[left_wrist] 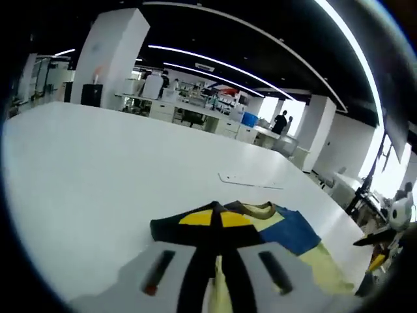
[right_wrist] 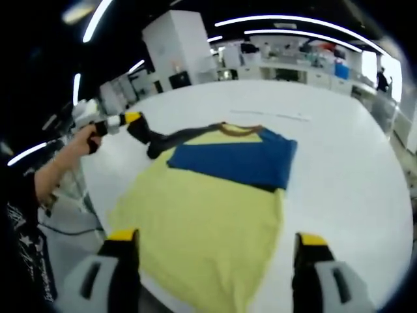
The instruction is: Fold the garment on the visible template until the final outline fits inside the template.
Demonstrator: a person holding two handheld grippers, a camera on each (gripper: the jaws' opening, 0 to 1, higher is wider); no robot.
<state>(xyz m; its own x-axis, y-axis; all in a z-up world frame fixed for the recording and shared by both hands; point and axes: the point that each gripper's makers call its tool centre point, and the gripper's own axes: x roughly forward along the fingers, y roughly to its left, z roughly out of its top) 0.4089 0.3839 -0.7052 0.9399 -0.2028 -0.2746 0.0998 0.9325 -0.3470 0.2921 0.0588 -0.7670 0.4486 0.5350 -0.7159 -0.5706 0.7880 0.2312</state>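
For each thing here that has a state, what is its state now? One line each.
Shirt: lying flat on the white table, blue sleeve folded across the chest, dark sleeve lifted off to the side.
Left hand-held gripper: shut on the dark sleeve.
Right hand-held gripper: open, above the shirt's lower edge, holding nothing.
Person's hand: gripping the left hand-held gripper.
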